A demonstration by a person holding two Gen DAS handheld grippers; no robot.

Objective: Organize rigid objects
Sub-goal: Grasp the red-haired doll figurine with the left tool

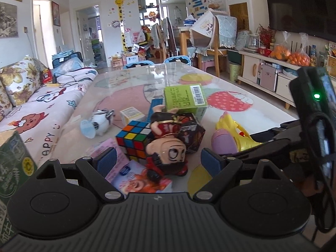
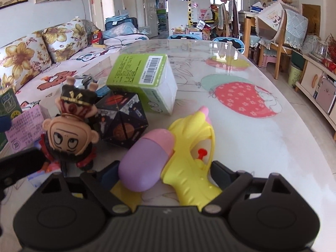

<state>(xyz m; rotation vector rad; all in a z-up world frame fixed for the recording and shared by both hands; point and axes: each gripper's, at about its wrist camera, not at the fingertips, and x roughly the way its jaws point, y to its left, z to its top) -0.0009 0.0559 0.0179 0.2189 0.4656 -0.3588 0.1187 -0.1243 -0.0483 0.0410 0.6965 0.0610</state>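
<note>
My left gripper point(image 1: 158, 160) is open, with an upside-down cartoon figurine point(image 1: 168, 151) lying between its blue pads and a gap on each side. Just behind the figurine are a Rubik's cube point(image 1: 134, 138) and a black space-print box point(image 1: 192, 133). My right gripper point(image 2: 164, 171) straddles a yellow toy water gun point(image 2: 193, 147) with a pink-purple tank point(image 2: 147, 157), and both pads sit against the toy. The toy rests on the table. The figurine point(image 2: 70, 136) is to the left in the right wrist view.
On the glass-topped table point(image 2: 262, 142) are a green box point(image 1: 184, 98), a small white box point(image 1: 131, 114), a white pig toy point(image 1: 100, 121) and a pink carton point(image 1: 136, 178). A sofa point(image 1: 31, 109) runs along the left. A cabinet point(image 1: 268, 73) stands to the right.
</note>
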